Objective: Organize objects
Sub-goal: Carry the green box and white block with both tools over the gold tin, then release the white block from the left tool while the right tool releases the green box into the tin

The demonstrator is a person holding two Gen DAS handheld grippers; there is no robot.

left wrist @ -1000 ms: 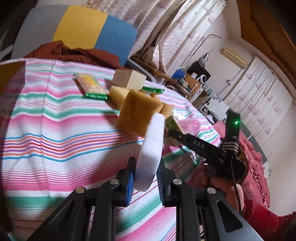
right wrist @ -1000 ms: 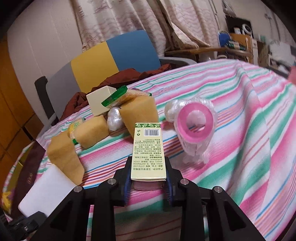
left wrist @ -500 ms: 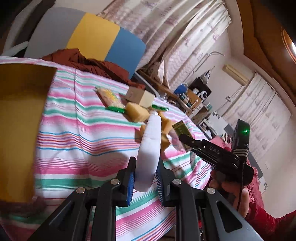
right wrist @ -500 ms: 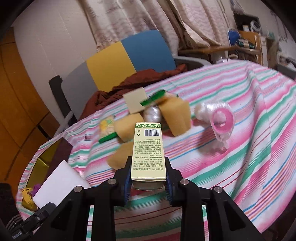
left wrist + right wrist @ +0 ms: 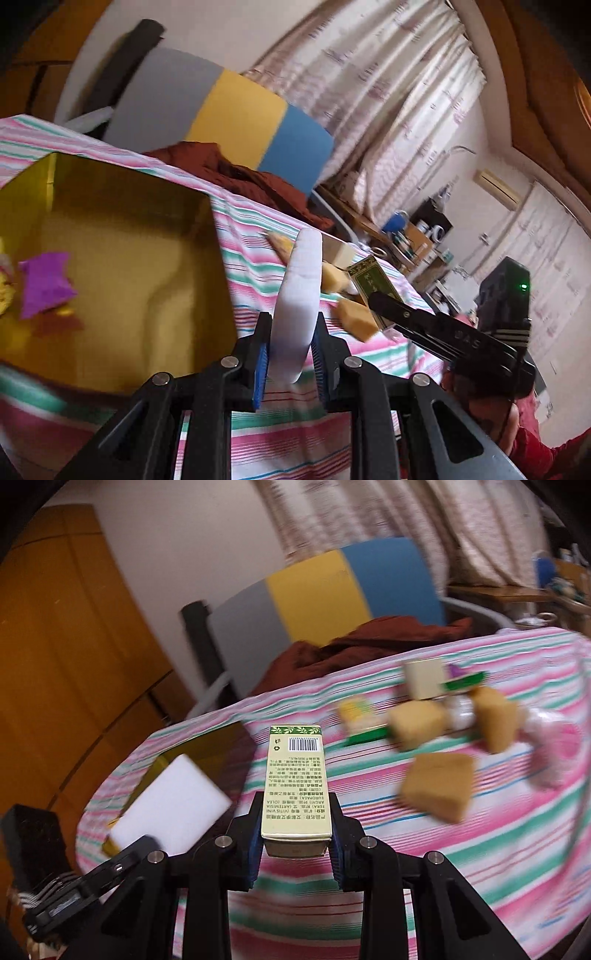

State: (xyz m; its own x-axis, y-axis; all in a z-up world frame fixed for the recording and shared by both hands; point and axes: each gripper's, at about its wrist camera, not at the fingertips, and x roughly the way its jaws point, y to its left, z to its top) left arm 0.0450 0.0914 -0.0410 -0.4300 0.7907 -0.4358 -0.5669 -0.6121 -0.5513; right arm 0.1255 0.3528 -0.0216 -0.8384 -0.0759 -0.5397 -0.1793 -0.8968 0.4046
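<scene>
While the left gripper (image 5: 289, 363) clamps a white sponge (image 5: 300, 295) just right of the yellow box (image 5: 207, 236), the right gripper (image 5: 295, 840) pinches a green carton (image 5: 294, 782) nearby; both unloading together risks a collision.

Tricolour chair (image 5: 236, 107), patterned curtains (image 5: 388, 81)
</scene>
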